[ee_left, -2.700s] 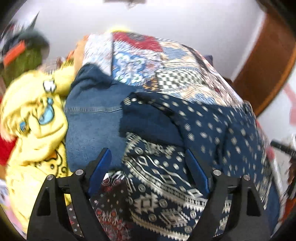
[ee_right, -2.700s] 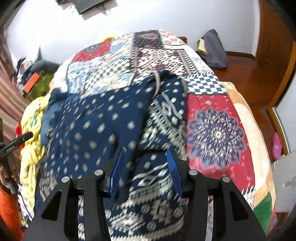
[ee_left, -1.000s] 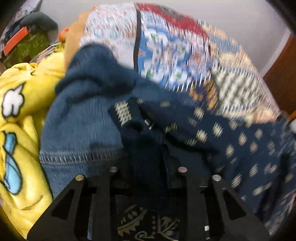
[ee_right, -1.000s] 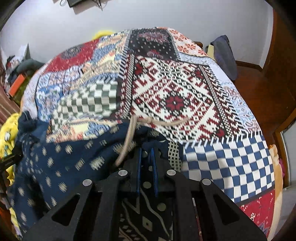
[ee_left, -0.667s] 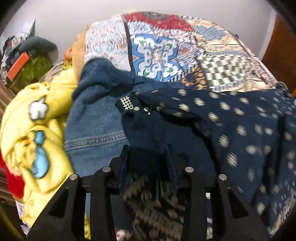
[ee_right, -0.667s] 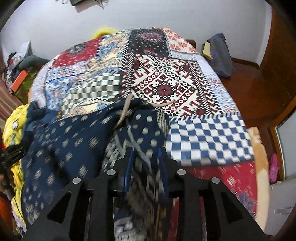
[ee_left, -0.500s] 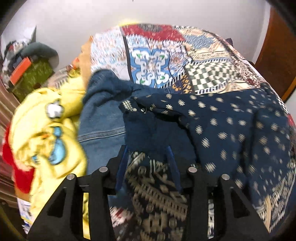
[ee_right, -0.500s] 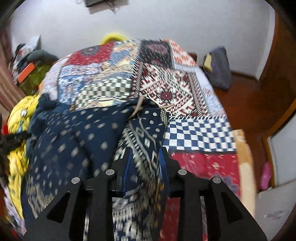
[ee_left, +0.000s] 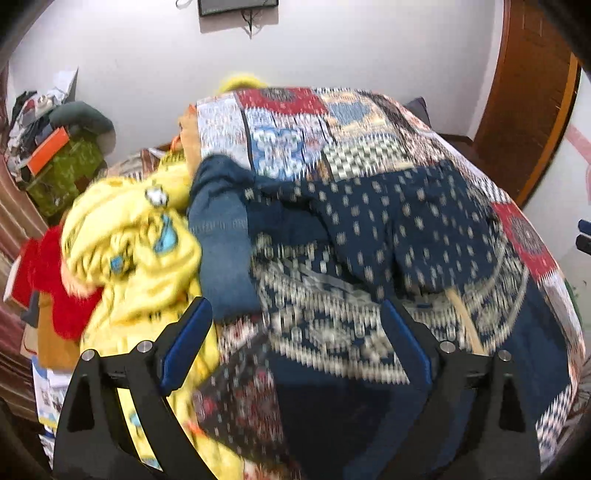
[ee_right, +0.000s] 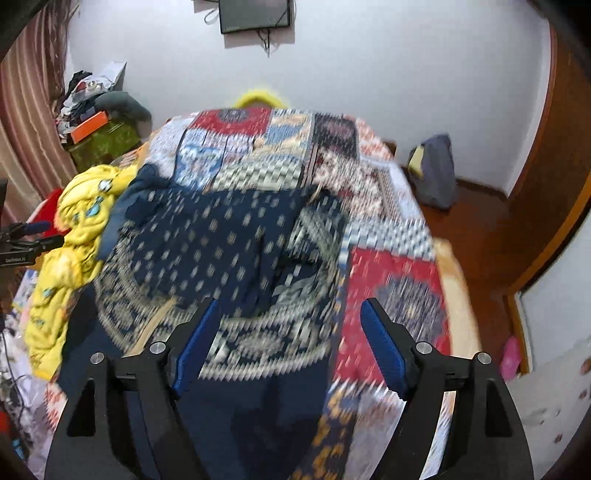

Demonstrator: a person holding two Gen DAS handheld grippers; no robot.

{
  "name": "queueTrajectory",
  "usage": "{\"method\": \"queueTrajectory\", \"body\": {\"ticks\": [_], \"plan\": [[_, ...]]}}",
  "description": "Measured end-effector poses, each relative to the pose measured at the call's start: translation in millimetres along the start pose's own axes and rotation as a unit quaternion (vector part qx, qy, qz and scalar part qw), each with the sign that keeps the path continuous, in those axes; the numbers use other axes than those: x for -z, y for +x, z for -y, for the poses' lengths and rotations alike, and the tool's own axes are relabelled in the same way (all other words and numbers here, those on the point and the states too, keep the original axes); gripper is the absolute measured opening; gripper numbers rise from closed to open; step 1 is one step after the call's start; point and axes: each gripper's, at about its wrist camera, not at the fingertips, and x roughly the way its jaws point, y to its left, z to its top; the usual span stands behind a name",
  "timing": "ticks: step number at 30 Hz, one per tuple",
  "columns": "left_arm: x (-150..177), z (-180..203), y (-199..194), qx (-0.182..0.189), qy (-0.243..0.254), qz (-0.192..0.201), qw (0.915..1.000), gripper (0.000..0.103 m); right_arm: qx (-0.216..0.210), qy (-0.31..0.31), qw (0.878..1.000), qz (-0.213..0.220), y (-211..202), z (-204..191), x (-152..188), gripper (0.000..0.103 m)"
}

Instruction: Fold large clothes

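Right wrist view: a bed [ee_right: 454,280] fills the centre, covered by a patchwork quilt [ee_right: 391,273] of red, blue, checked and floral panels. A white wall [ee_right: 369,74] stands behind it, with a dark screen [ee_right: 255,14] mounted at 12 o'clock. A striped curtain [ee_right: 26,129] hangs at 10 o'clock. A wooden floor [ee_right: 476,229] and a brown door [ee_right: 557,147] lie at 3 o'clock, and a grey bag [ee_right: 436,173] leans against the wall at 2 o'clock. A cluttered stand [ee_right: 103,140] at 10 o'clock carries an orange box [ee_right: 90,125]; its other contents are too small to tell.

The task item, a navy patterned garment [ee_right: 221,236], lies spread on the quilt at the centre, its lighter banded border toward 6 o'clock. A yellow printed cloth [ee_right: 70,236] is heaped at 9 o'clock, just beside the garment. Motion blur softens the fabric detail.

The right hand-held gripper [ee_right: 290,339] is released; its jaws are opening, apart from the garment below, with nothing between them.

Left wrist view: the left hand-held gripper [ee_left: 295,339] is likewise released, jaws opening, nothing clamped. A blue denim piece [ee_left: 221,243] lies at 10 o'clock, touching the garment [ee_left: 388,229], with red cloth [ee_left: 48,273] at 9 o'clock.
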Motion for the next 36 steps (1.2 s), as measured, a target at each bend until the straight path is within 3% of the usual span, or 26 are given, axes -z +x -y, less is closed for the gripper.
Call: {"method": "queueTrajectory", "body": {"ticks": [6,11,16,17,19,21,23,26,32,36], "plan": [[65.0,-12.9,18.5,0.042,-0.036,-0.085,0.9949,0.093,-0.021,0.036,0.998,-0.056,15.2,1.9,51.9,0.075],[120.7,-20.2,43.5,0.099,-0.088,-0.144,0.9806,0.090,-0.036,0.069,0.991,-0.107,28.3,6.1,90.5,0.075],[156.2,-15.5,55.9,0.151,-0.119,-0.173,0.9659,0.066,-0.081,0.090,0.985,-0.124,34.2,5.3,109.8,0.075],[159.0,-13.1,57.0,0.153,-0.120,-0.176,0.9650,0.054,-0.088,0.087,0.984,-0.124,35.4,3.2,111.3,0.075],[162.0,-4.4,54.3,0.135,-0.106,-0.171,0.9702,0.044,-0.090,0.078,0.986,-0.116,36.9,-0.7,112.8,0.068],[161.7,1.4,49.5,0.118,-0.087,-0.159,0.9762,0.028,-0.100,0.083,0.986,-0.108,38.8,-2.7,112.5,0.055],[161.5,6.3,42.4,0.097,-0.073,-0.150,0.9812,0.016,-0.103,0.090,0.985,-0.106,41.2,-1.8,112.8,0.030],[157.3,6.0,29.0,0.089,-0.067,-0.136,0.9844,0.005,-0.103,0.087,0.986,-0.099,40.6,-0.8,108.5,0.010],[120.5,7.9,-2.2,0.103,-0.058,-0.074,0.9902,0.005,-0.142,0.078,0.986,-0.048,22.4,1.5,81.1,0.008],[75.2,-2.4,-14.0,0.131,-0.080,-0.026,0.9877,0.004,-0.159,0.070,0.985,-0.010,12.9,-2.3,49.0,0.008]]}}
